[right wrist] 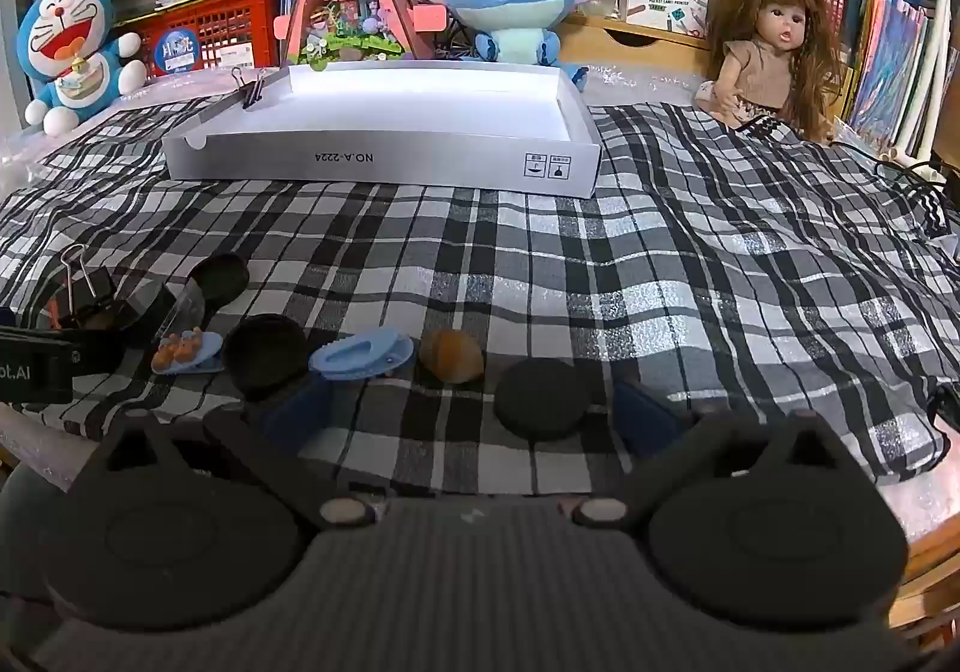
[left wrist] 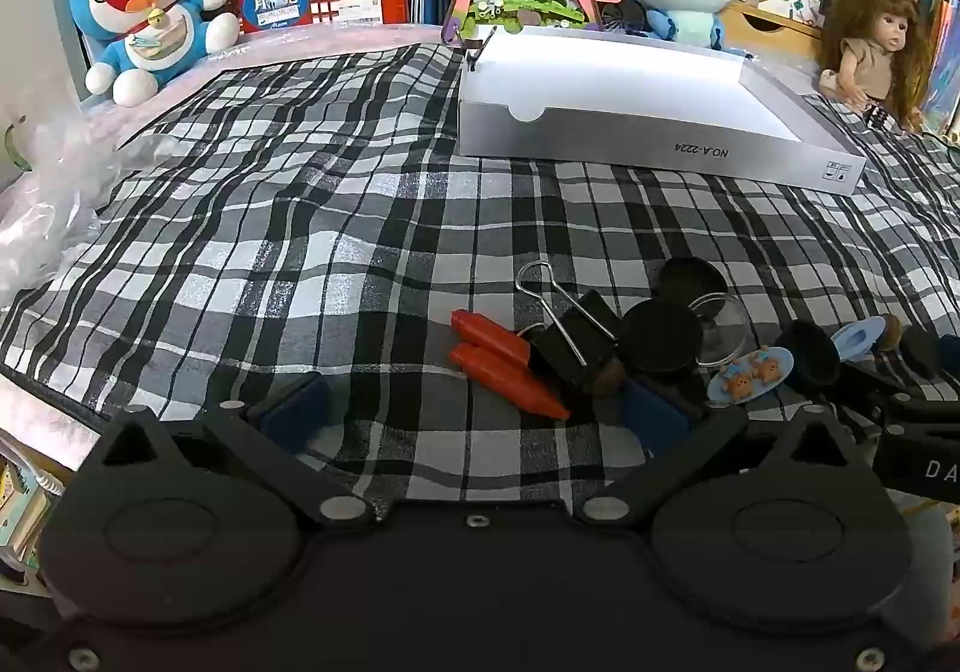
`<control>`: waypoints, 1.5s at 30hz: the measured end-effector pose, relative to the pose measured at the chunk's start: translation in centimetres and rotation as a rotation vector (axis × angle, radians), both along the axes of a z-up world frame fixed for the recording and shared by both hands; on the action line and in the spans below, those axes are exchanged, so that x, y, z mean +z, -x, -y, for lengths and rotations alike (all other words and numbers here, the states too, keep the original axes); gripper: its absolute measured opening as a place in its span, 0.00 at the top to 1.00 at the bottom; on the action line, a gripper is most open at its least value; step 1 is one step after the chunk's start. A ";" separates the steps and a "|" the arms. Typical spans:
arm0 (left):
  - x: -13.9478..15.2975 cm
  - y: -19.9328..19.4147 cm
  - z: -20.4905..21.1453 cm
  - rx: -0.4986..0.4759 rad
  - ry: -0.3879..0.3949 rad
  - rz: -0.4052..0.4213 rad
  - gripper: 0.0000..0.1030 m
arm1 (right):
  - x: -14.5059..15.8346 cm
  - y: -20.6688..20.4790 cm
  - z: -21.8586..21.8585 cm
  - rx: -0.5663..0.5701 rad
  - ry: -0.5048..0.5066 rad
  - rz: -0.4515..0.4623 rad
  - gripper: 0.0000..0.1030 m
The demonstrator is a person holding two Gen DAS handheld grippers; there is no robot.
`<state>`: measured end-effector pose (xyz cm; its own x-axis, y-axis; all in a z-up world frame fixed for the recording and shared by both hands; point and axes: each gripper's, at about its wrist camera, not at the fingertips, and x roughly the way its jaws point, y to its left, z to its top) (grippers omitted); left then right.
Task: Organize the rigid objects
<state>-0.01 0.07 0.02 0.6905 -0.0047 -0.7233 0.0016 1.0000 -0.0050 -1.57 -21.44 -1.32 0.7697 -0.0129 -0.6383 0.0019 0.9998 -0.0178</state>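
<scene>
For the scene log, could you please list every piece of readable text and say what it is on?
"NO.A-2224", printed upside down: front wall of the white box.
"DA", cut off: right gripper's body, seen from the left wrist.
"ot.AI", cut off: left gripper's body.
Book spines, red crate sticker, printer carton: too small.

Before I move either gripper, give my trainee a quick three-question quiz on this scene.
1. True or false: the white box already holds several of the small items.
2. Multiple choice: what is clipped to the box's left wall? A) a small binder clip B) an orange crayon C) a blue hair clip
3. Fill in: in the left wrist view, the two orange crayons lie just left of the large black ____.

Key
1. False: its white floor shows bare; the small items lie on the checked cloth.
2. A
3. binder clip; both grippers' jaws stand open, holding nothing.
</scene>
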 end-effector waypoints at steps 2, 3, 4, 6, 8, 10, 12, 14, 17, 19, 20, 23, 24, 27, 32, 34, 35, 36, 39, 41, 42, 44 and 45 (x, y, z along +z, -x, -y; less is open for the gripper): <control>0.0 0.0 0.0 0.000 -0.003 0.002 0.00 | 0.0 0.0 0.0 0.001 0.002 0.001 0.00; 0.0 0.0 0.0 0.001 -0.005 0.002 0.00 | 0.0 0.0 0.0 0.001 0.002 0.000 0.00; 0.0 0.0 0.0 0.001 -0.005 0.002 0.00 | 0.0 0.0 0.0 0.001 0.002 -0.001 0.00; 0.0 0.0 0.0 0.000 -0.006 0.001 0.00 | 0.0 0.0 0.0 0.001 0.002 -0.005 0.00; 0.0 0.0 0.0 0.000 -0.007 0.001 0.00 | 0.0 0.0 0.0 0.001 0.003 -0.001 0.00; 0.0 0.0 0.0 0.001 -0.006 0.001 0.00 | 0.0 0.1 0.0 0.001 0.003 -0.001 0.00; 0.0 0.0 0.0 0.001 -0.006 0.001 0.00 | -0.1 0.3 0.1 0.002 0.003 -0.001 0.00; 0.0 0.0 0.0 0.001 -0.007 0.001 0.00 | 0.0 0.0 0.0 0.001 0.003 -0.005 0.00; 0.0 0.0 0.0 0.001 -0.007 0.002 0.00 | 0.0 0.0 0.0 0.001 0.003 -0.005 0.00; 0.0 0.0 0.0 0.001 -0.007 0.002 0.00 | 0.0 0.0 0.1 0.001 0.002 -0.005 0.00; 0.0 0.0 0.0 0.001 -0.007 0.002 0.00 | 0.0 0.0 0.0 0.001 0.003 -0.005 0.00; 0.0 0.0 0.0 0.000 -0.007 0.003 0.00 | 0.0 0.1 0.1 0.001 0.003 -0.005 0.00; 0.0 0.0 0.0 0.000 -0.007 0.003 0.00 | 0.0 0.1 0.1 0.001 0.003 -0.005 0.00; 0.0 0.0 0.0 0.001 -0.007 0.003 0.00 | 0.0 0.1 0.1 0.001 0.003 -0.005 0.00; 0.0 0.0 0.0 0.000 -0.008 0.004 0.00 | 0.0 0.1 0.1 0.000 0.003 -0.004 0.00; 0.0 0.0 0.0 0.001 -0.008 0.004 0.00 | 0.0 0.2 0.0 0.001 0.003 -0.004 0.00; 0.0 0.0 0.0 0.001 -0.008 0.005 0.00 | 0.0 0.2 0.0 0.001 0.003 -0.004 0.00; 0.0 0.0 0.0 0.001 -0.008 0.005 0.00 | 0.0 0.2 0.0 0.000 0.003 -0.004 0.00; 0.0 0.0 0.0 0.001 -0.008 0.005 0.00 | 0.1 0.2 0.0 0.001 0.003 -0.003 0.00; 0.0 0.0 0.0 0.000 -0.008 0.006 0.00 | -0.1 0.2 0.0 0.001 0.003 -0.002 0.00; 0.0 0.0 0.0 0.000 -0.008 0.006 0.00 | 0.0 0.3 0.0 0.002 0.002 -0.002 0.00; 0.0 0.0 0.0 0.000 -0.008 0.006 0.00 | -0.1 0.3 0.0 0.001 0.001 0.000 0.00; 0.0 0.0 0.0 0.000 -0.008 0.005 0.00 | -0.1 0.3 0.0 0.002 0.002 0.000 0.00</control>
<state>-0.03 0.04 0.01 0.6944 0.0011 -0.7196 0.0014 1.0000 0.0029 -1.88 -21.42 -1.39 0.7698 -0.0128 -0.6381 0.0003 0.9998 -0.0196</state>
